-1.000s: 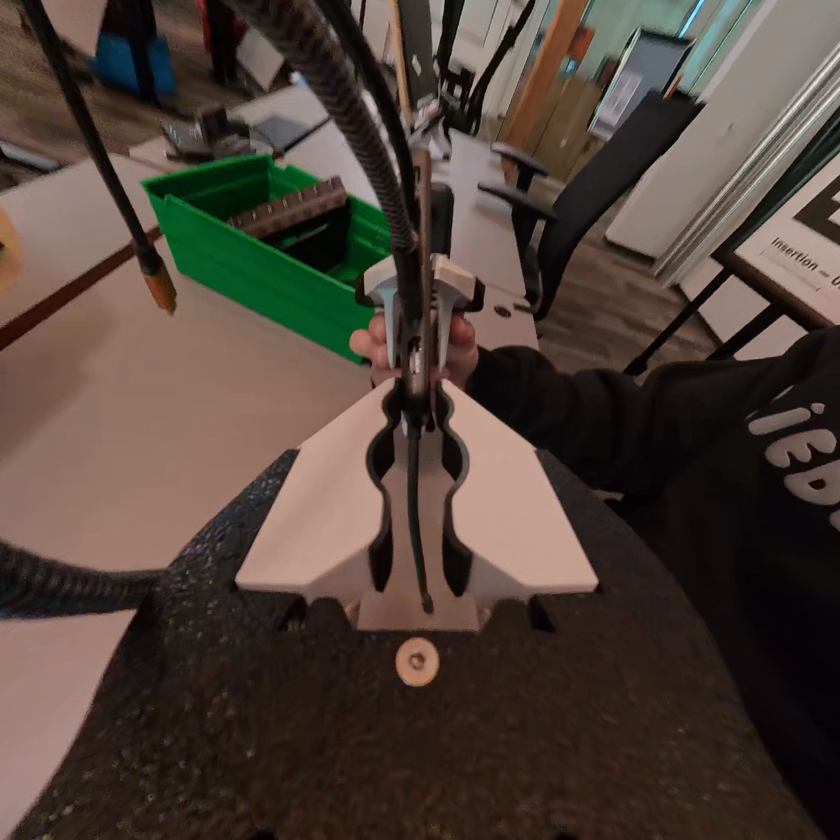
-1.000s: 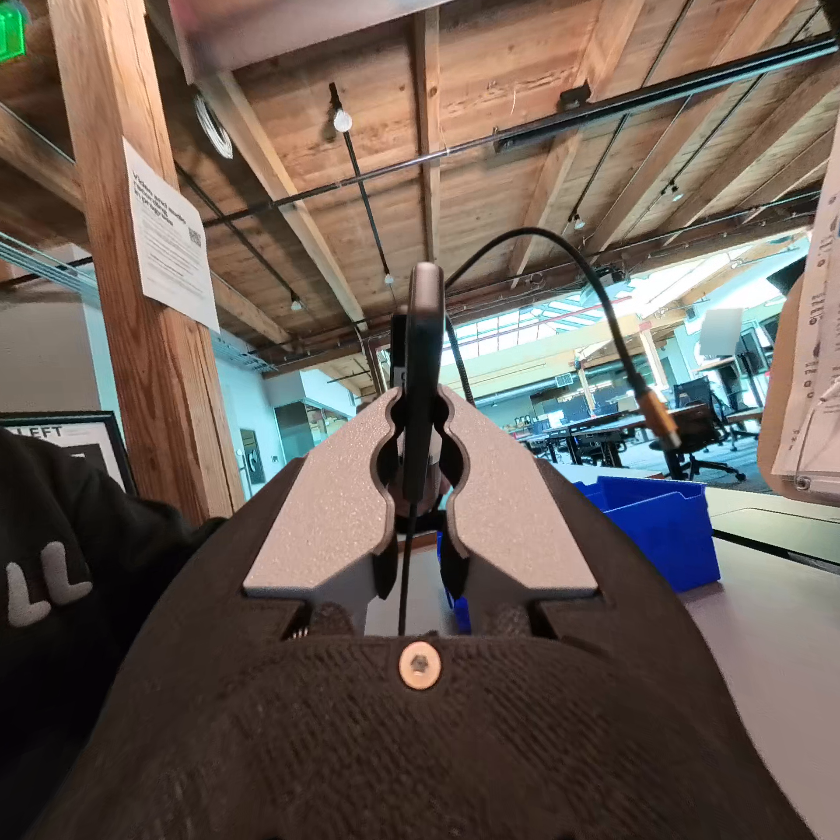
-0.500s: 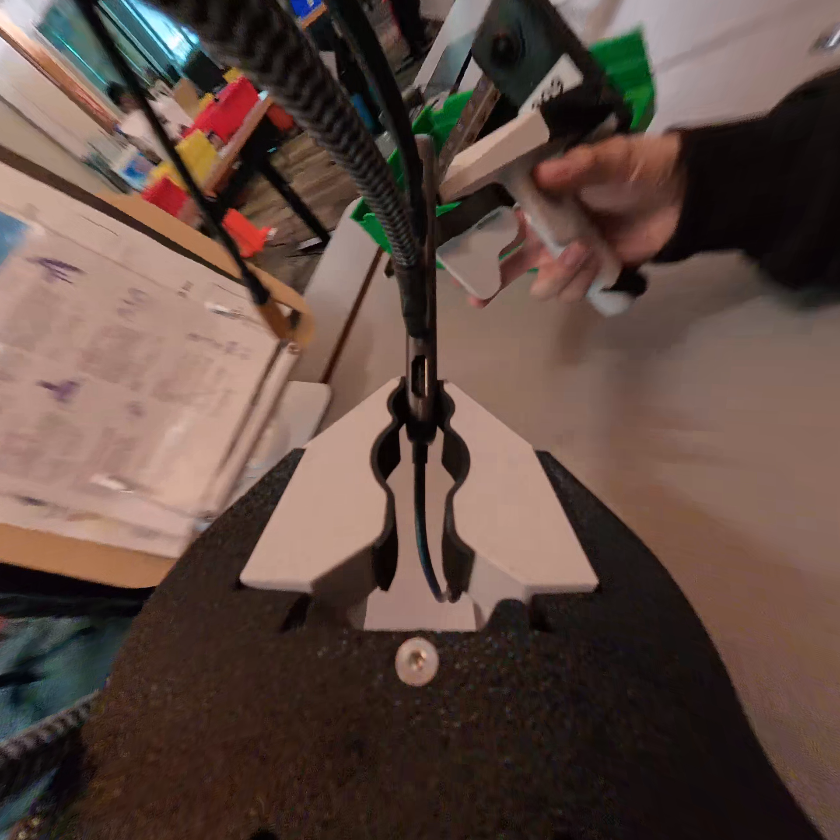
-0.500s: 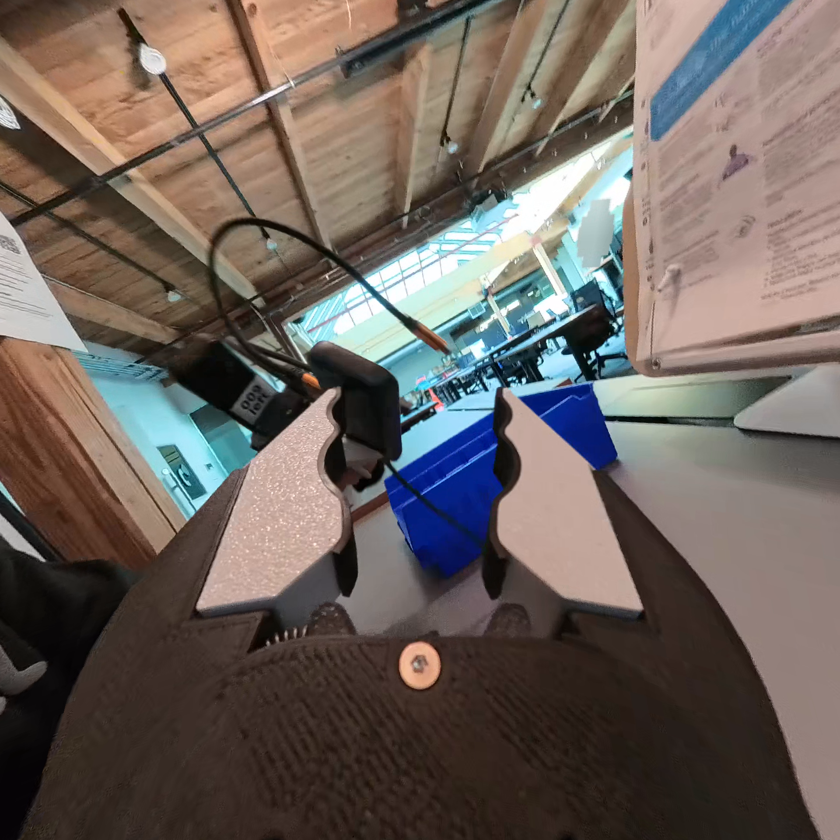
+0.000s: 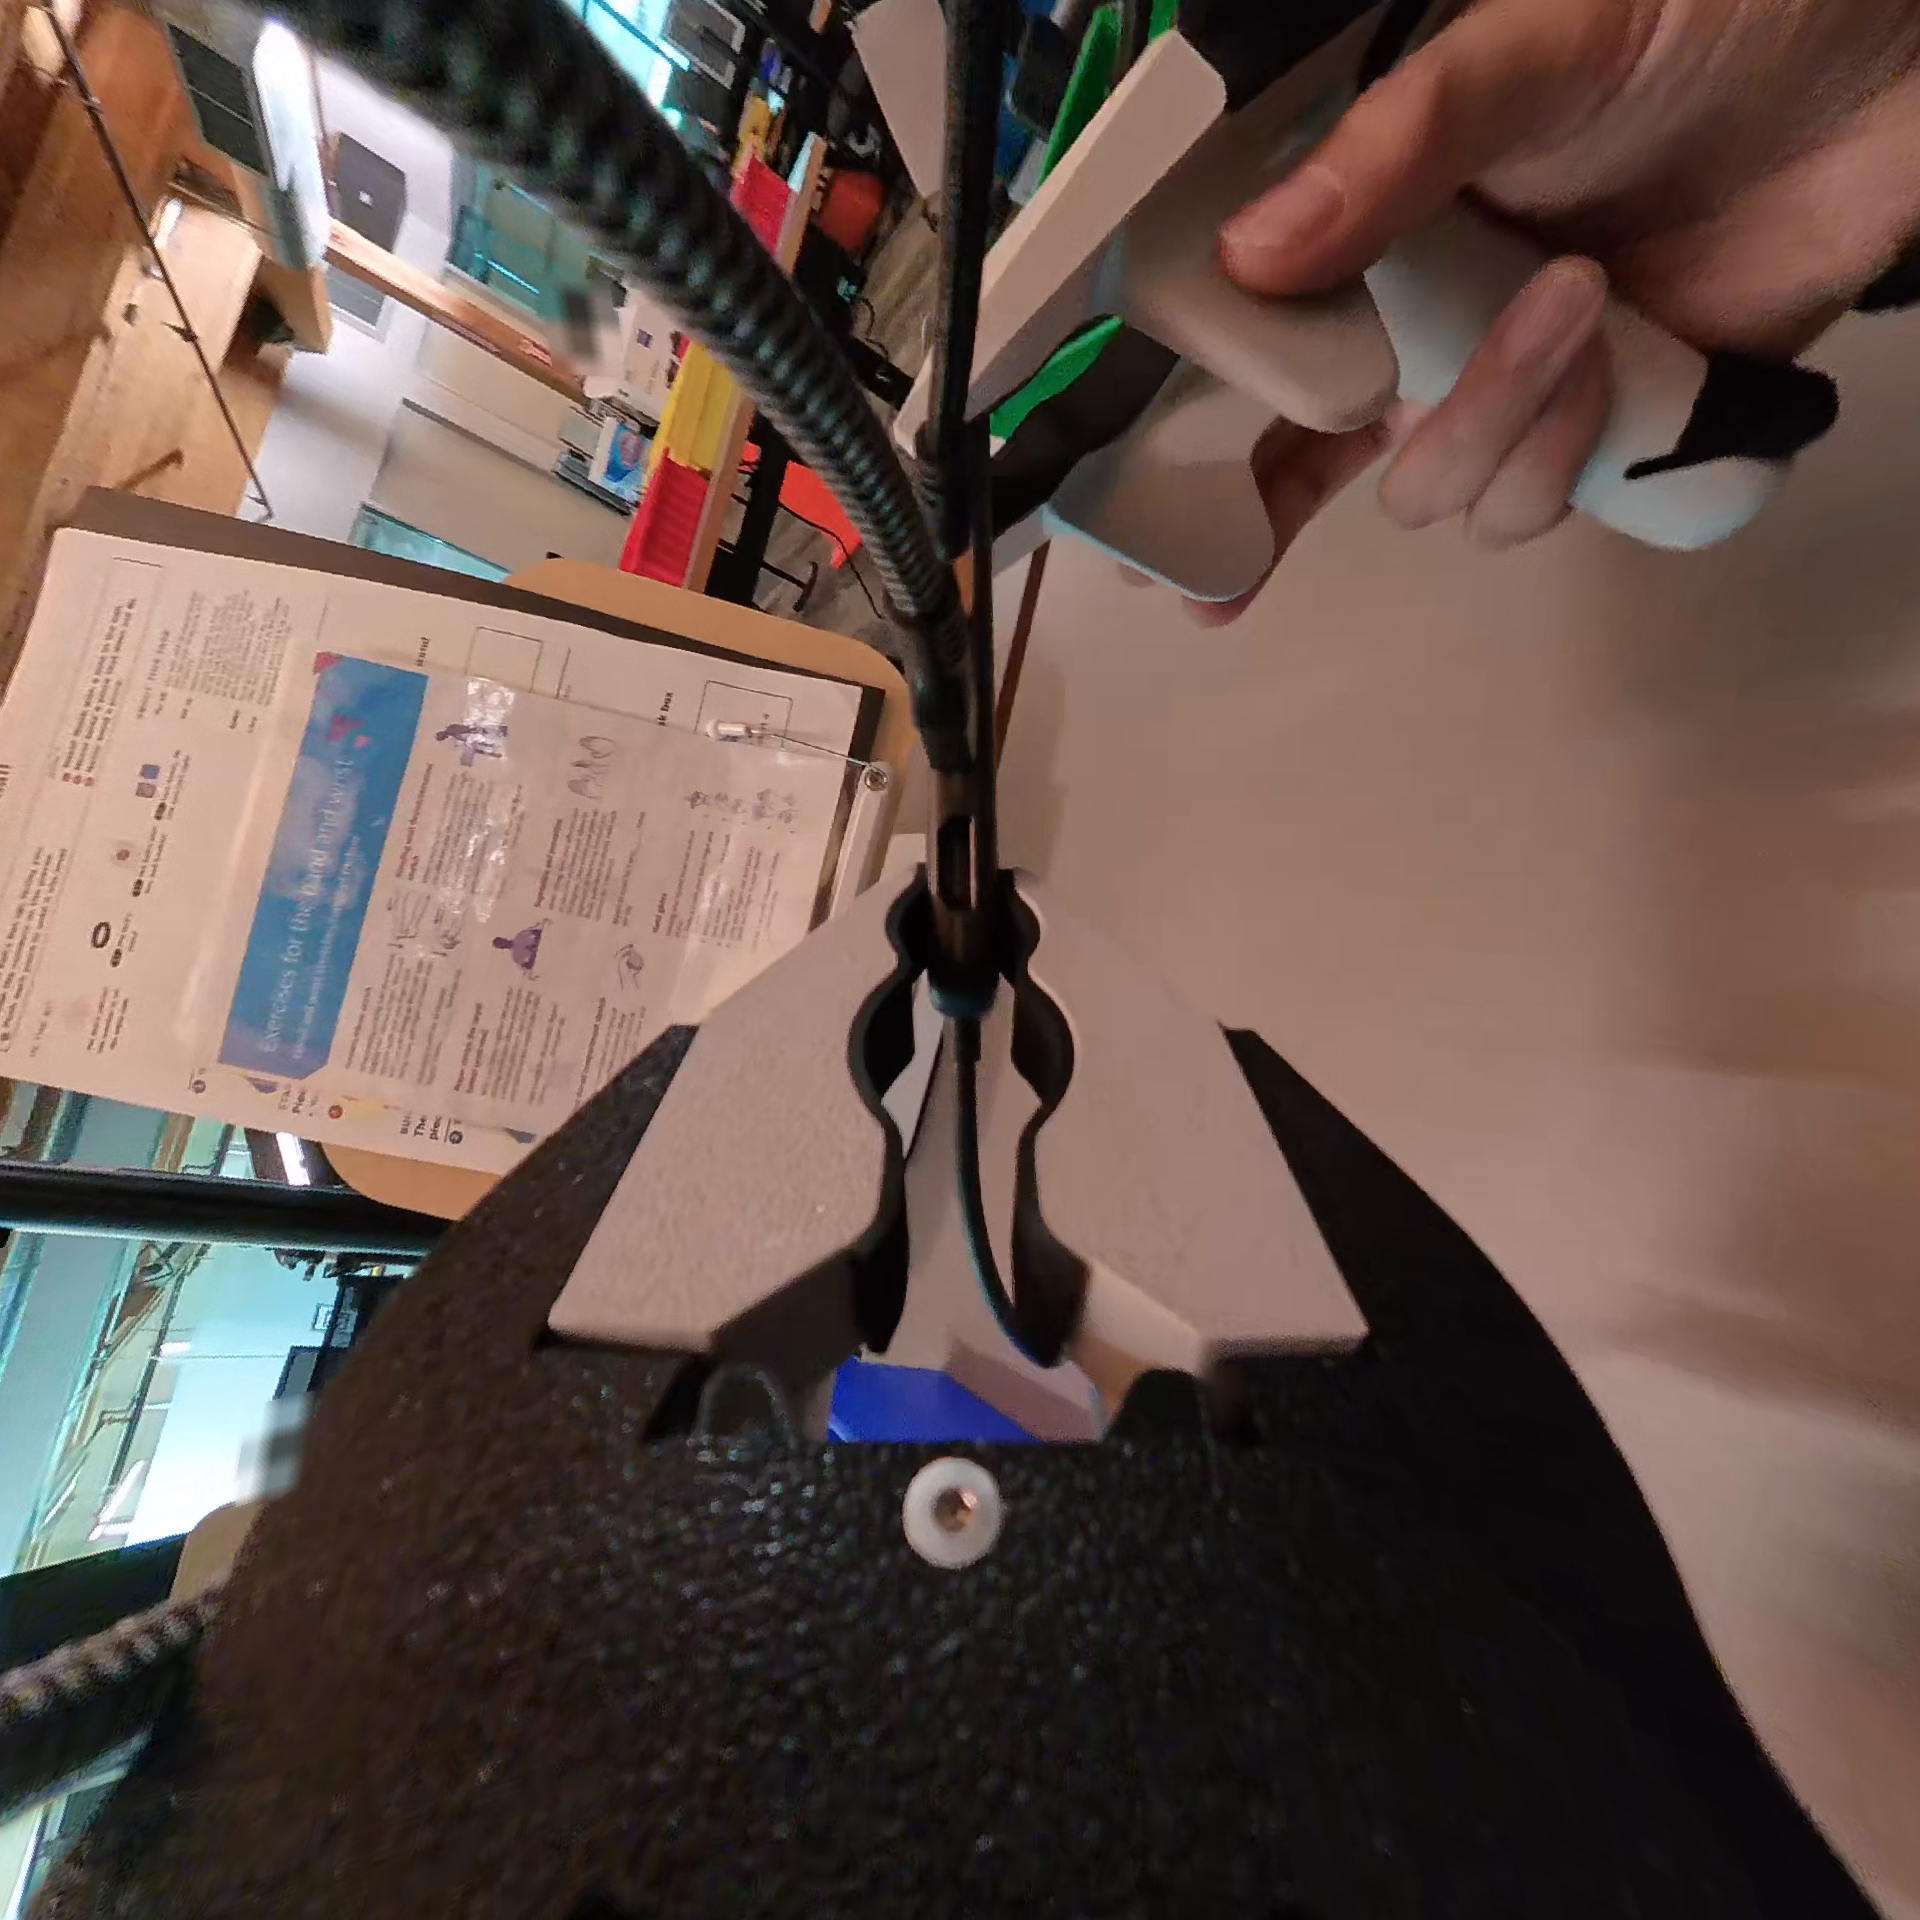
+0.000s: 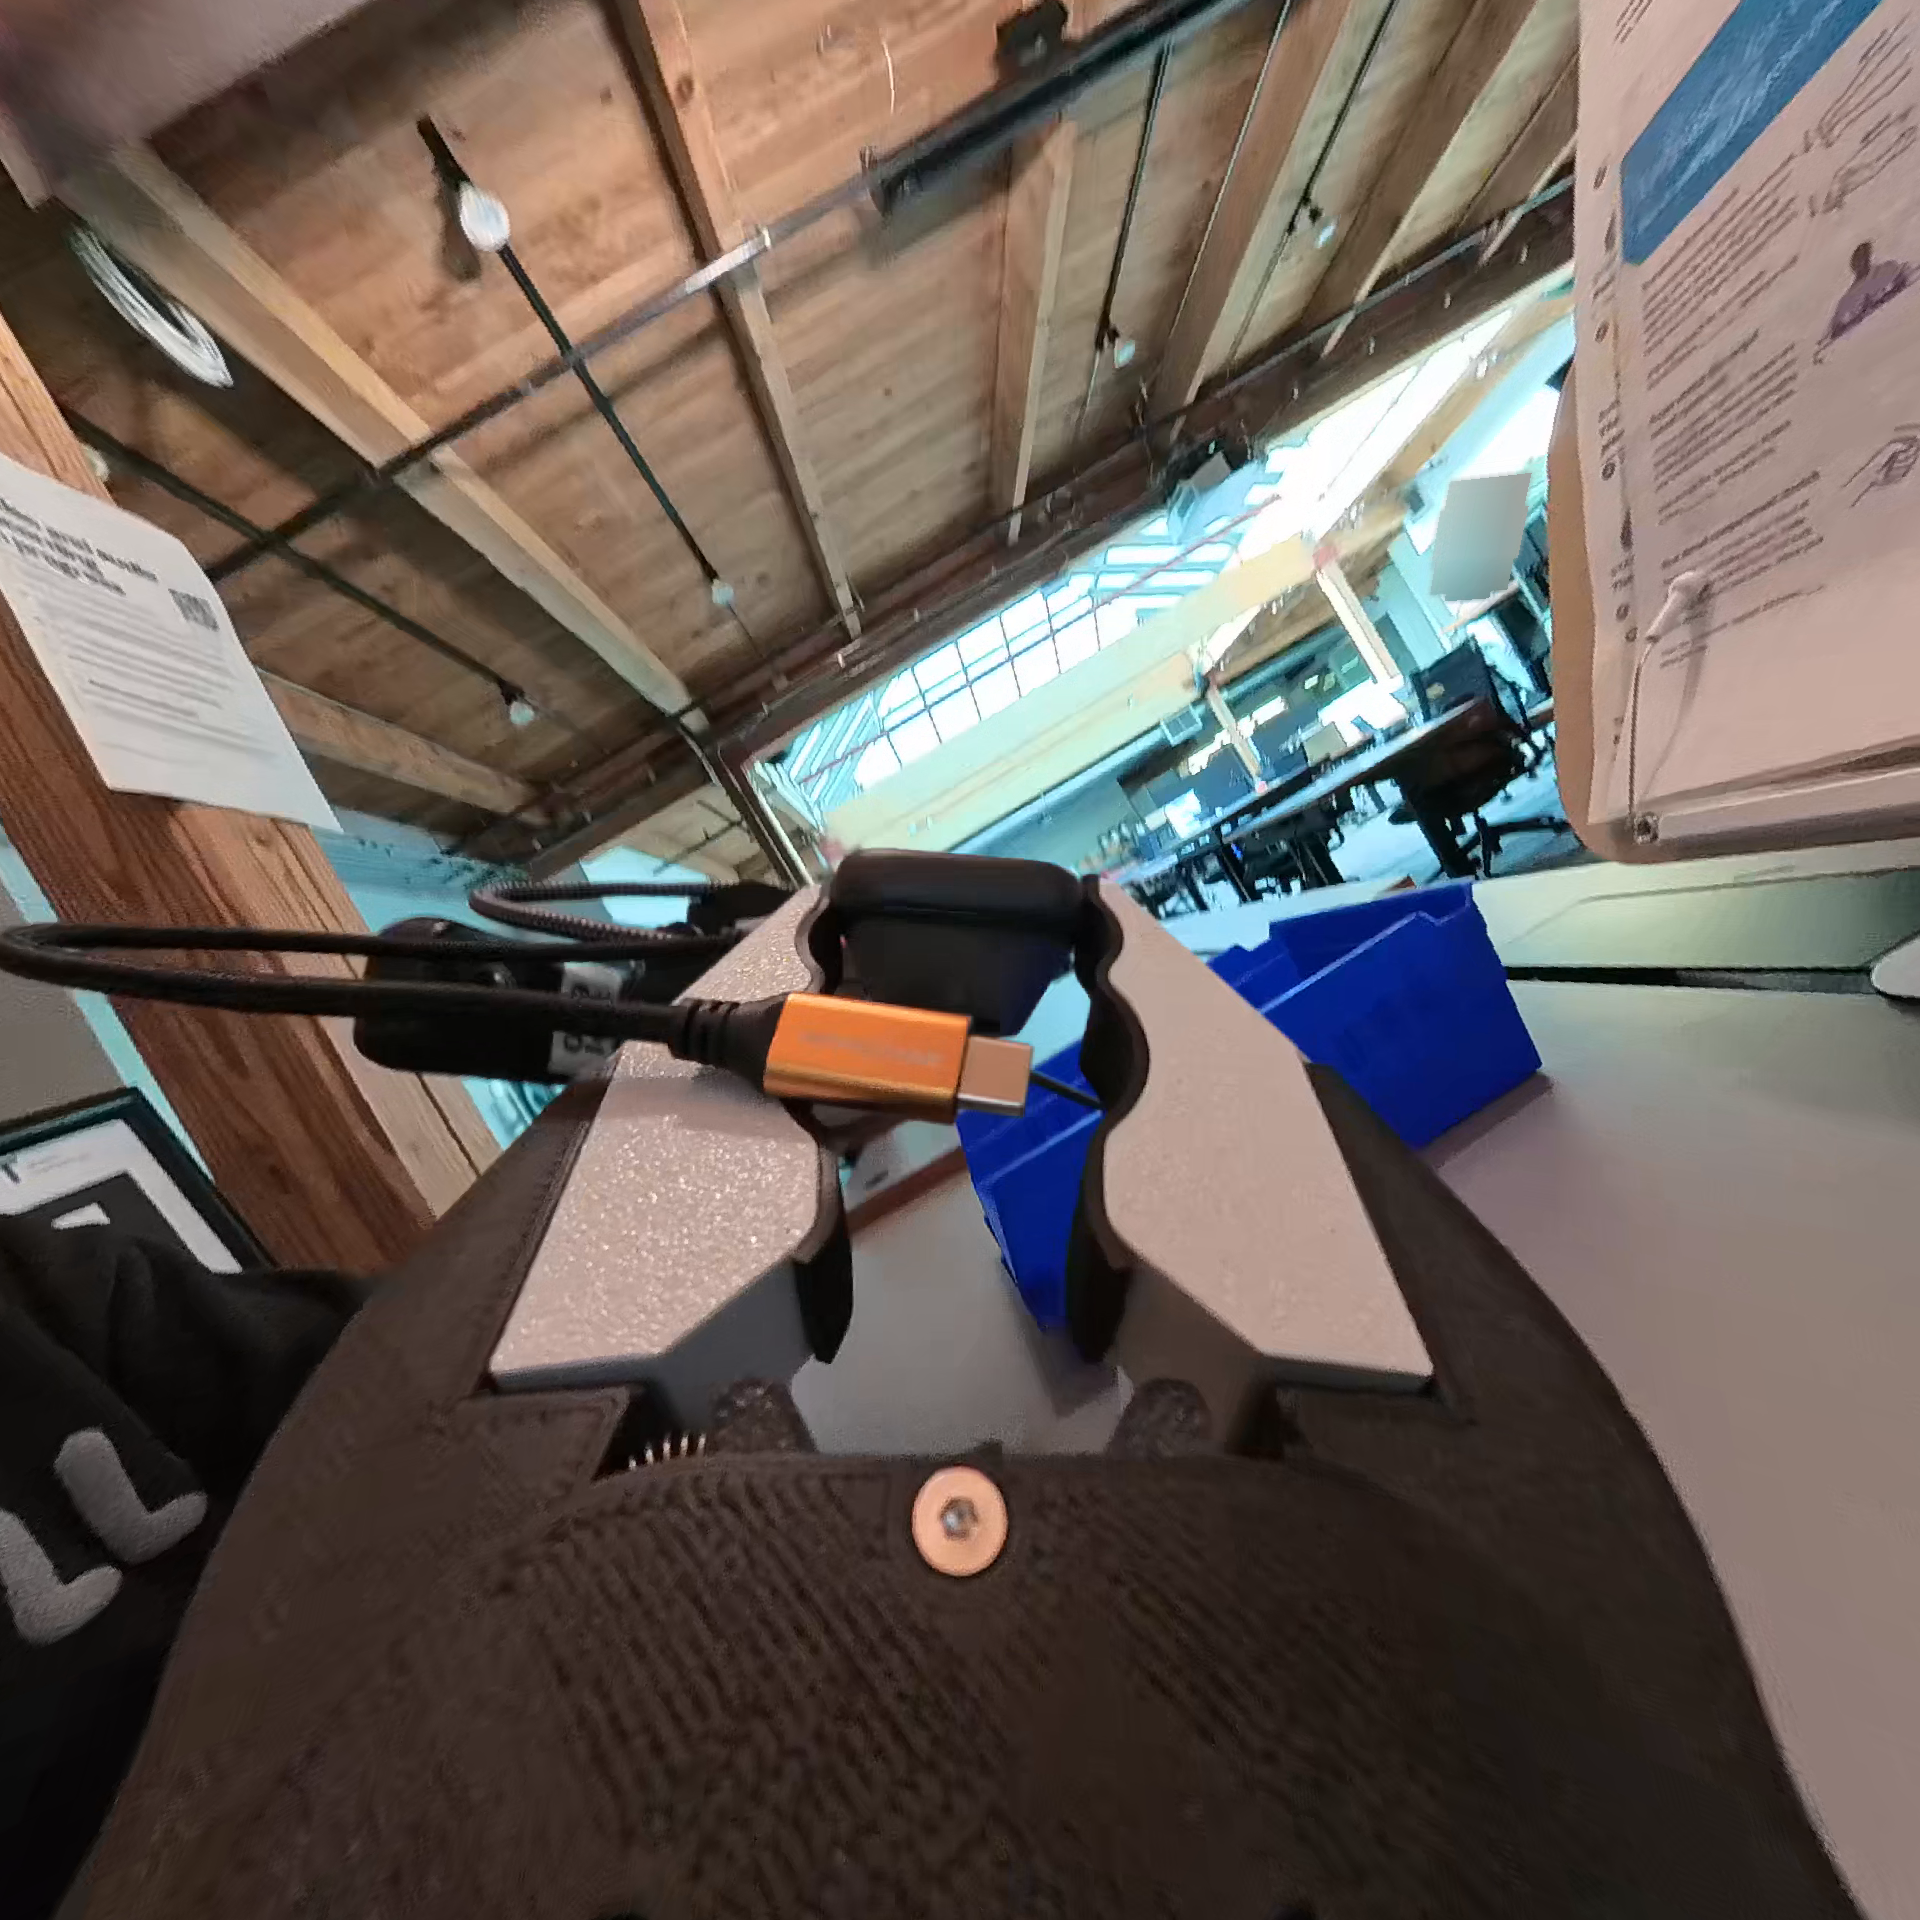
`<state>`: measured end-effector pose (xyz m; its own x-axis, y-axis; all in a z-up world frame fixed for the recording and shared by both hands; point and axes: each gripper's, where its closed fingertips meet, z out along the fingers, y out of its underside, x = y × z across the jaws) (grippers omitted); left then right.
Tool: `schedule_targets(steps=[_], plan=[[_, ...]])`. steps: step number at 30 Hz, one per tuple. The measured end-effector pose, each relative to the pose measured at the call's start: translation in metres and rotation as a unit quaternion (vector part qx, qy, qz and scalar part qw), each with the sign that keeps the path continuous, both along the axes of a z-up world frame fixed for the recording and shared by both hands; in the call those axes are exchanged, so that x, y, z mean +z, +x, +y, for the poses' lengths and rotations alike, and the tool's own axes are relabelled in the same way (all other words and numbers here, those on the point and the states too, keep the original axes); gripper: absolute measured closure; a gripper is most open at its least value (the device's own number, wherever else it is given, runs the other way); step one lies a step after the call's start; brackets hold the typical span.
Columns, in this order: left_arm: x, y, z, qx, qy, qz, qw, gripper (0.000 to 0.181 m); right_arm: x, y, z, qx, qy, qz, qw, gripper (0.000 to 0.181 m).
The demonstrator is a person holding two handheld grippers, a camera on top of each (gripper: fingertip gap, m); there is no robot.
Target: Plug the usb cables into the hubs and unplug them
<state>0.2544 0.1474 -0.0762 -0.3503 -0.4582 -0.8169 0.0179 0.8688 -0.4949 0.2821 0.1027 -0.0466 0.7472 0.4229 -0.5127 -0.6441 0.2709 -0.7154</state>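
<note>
Orange plug (image 6: 868, 1058): lies crosswise over the right gripper (image 6: 961, 940), tip pointing right.
Right gripper: clamps black hub (image 6: 951, 914) at its tips.
Left gripper (image 5: 961, 914): pinches another connector (image 5: 956, 862) (cables lead away).

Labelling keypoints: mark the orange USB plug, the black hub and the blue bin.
orange USB plug (image 6: 868, 1058), right wrist view, middle of its orange shell.
black hub (image 6: 951, 902), right wrist view, top edge between the fingertips.
blue bin (image 6: 1392, 1013), right wrist view, outer side wall.
</note>
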Motion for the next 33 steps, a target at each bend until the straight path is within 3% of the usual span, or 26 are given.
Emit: schedule_targets(steps=[5,7,9,10,12,14,17,18,19,21,22,25,27,31,33], plan=[[0.005,-0.003,-0.005,-0.001,-0.041,-0.015,0.999,0.152,0.006,0.012,-0.008,-0.030,0.025,0.021,0.999,0.137],[-0.008,-0.012,-0.008,-0.004,-0.073,0.040,0.996,0.135,0.009,0.020,-0.015,-0.039,0.037,0.026,0.998,0.137],[-0.030,-0.034,-0.018,-0.039,-0.101,0.140,0.984,0.115,0.011,0.022,-0.021,-0.041,0.045,0.017,0.998,0.137],[-0.042,-0.050,-0.021,-0.057,-0.105,0.201,0.972,0.114,0.012,0.021,-0.021,-0.040,0.045,0.009,0.998,0.137],[-0.056,-0.086,-0.021,-0.097,-0.115,0.299,0.942,0.126,0.014,0.017,-0.022,-0.045,0.052,-0.013,0.998,0.137],[-0.050,-0.124,-0.028,-0.167,-0.159,0.363,0.903,0.132,0.017,0.011,-0.024,-0.041,0.061,-0.034,0.997,0.137],[-0.011,-0.187,-0.042,-0.298,-0.274,0.442,0.800,0.136,0.028,0.006,-0.035,-0.023,0.104,-0.039,0.994,0.137],[0.002,-0.195,-0.043,-0.324,-0.298,0.435,0.785,0.137,0.029,0.006,-0.037,-0.025,0.107,-0.042,0.993,0.137],[0.011,-0.184,-0.042,-0.316,-0.314,0.394,0.804,0.138,0.029,0.005,-0.038,-0.023,0.111,-0.048,0.992,0.137],[0.019,-0.125,-0.028,-0.212,-0.345,0.266,0.875,0.131,0.029,0.003,-0.037,-0.015,0.116,-0.045,0.992,0.137],[0.019,-0.099,-0.020,-0.157,-0.366,0.230,0.888,0.125,0.029,0.001,-0.037,-0.012,0.121,-0.046,0.991,0.138],[0.001,-0.053,-0.021,-0.074,-0.437,0.220,0.869,0.113,0.026,-0.007,-0.031,0.003,0.113,-0.057,0.992,0.138],[-0.019,-0.041,-0.041,-0.092,-0.436,0.238,0.863,0.112,0.026,-0.012,-0.030,0.009,0.117,-0.064,0.991,0.137],[-0.058,-0.016,-0.072,-0.099,-0.377,0.249,0.886,0.108,0.027,-0.019,-0.030,0.027,0.119,-0.070,0.990,0.138],[-0.060,-0.009,-0.086,-0.116,-0.369,0.247,0.889,0.107,0.026,-0.023,-0.029,0.037,0.115,-0.076,0.990,0.137]])
